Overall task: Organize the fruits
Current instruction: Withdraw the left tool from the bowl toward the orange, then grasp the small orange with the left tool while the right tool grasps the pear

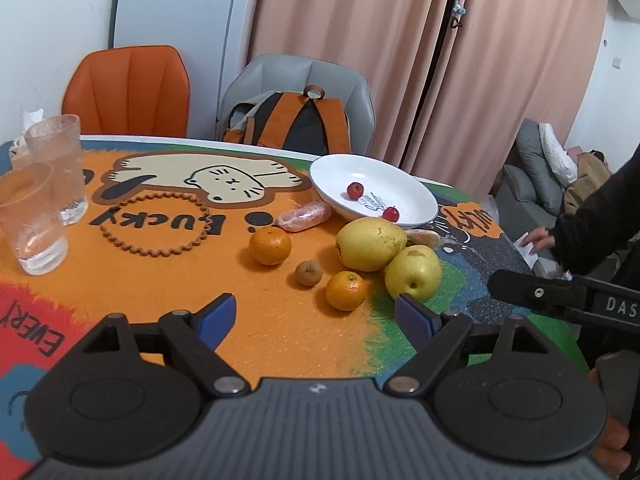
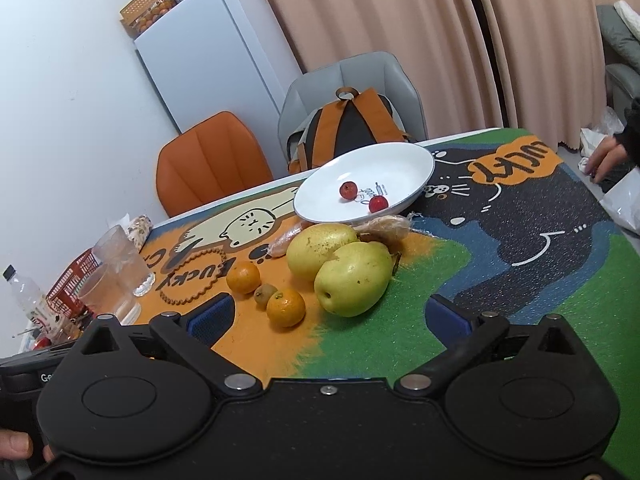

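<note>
Fingers (image 2: 211, 316) of both grippers spread, empty; pears (image 2: 354, 282) just ahead.

Glossy white plate (image 1: 416, 190) – fuzzy matt mat (image 1: 280, 340) – clear ribbed glasses (image 1: 34, 220)

Soft even indoor light, fisheye-warped edges

Two small red fruits (image 1: 354, 190) lie in the white ceramic plate (image 1: 416, 194); at its 6 o'clock two yellow-green pears (image 1: 370, 243) touch, two oranges (image 1: 270, 245) at their 9 o'clock.
</note>
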`<state>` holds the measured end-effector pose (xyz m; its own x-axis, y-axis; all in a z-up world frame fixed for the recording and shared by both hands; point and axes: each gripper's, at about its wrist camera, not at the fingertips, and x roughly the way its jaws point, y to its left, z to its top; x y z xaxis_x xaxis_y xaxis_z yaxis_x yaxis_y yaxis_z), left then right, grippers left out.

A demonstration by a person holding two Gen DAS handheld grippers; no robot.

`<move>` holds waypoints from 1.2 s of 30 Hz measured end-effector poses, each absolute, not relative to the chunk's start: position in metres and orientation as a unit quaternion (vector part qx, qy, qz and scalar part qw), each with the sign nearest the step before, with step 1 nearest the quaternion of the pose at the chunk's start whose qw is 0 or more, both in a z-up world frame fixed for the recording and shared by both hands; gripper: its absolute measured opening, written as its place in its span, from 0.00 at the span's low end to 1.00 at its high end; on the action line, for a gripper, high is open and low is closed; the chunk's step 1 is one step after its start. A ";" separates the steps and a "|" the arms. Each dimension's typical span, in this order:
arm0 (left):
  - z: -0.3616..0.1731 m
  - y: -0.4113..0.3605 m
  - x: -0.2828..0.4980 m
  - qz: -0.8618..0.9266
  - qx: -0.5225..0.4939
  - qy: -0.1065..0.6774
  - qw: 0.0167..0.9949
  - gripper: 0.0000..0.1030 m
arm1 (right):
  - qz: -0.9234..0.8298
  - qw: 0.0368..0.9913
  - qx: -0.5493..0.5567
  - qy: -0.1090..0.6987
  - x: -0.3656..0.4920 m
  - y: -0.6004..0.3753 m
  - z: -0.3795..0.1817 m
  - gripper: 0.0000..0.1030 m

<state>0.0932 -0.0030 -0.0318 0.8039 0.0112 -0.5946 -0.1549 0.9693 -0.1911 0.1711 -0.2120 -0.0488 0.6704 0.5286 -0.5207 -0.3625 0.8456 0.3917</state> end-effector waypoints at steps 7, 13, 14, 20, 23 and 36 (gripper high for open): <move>-0.027 -0.003 0.118 0.040 -0.118 0.311 0.942 0.82 | 0.243 0.897 0.148 0.339 0.195 -0.213 -0.051 0.98; -0.026 -0.003 0.128 0.033 -0.127 0.306 0.943 0.80 | 0.246 0.892 0.157 0.345 0.203 -0.211 -0.054 0.87; -0.028 -0.004 0.130 0.030 -0.126 0.308 0.942 0.79 | 0.248 0.890 0.157 0.348 0.204 -0.211 -0.055 0.85; -0.041 -0.005 0.143 0.019 -0.131 0.323 0.937 0.68 | 0.248 0.883 0.165 0.362 0.217 -0.207 -0.066 0.79; -0.048 -0.003 0.150 0.018 -0.137 0.331 0.934 0.63 | 0.251 0.879 0.166 0.371 0.223 -0.202 -0.072 0.77; -0.077 -0.004 0.185 0.009 -0.149 0.361 0.920 0.51 | 0.255 0.860 0.180 0.403 0.256 -0.189 -0.098 0.77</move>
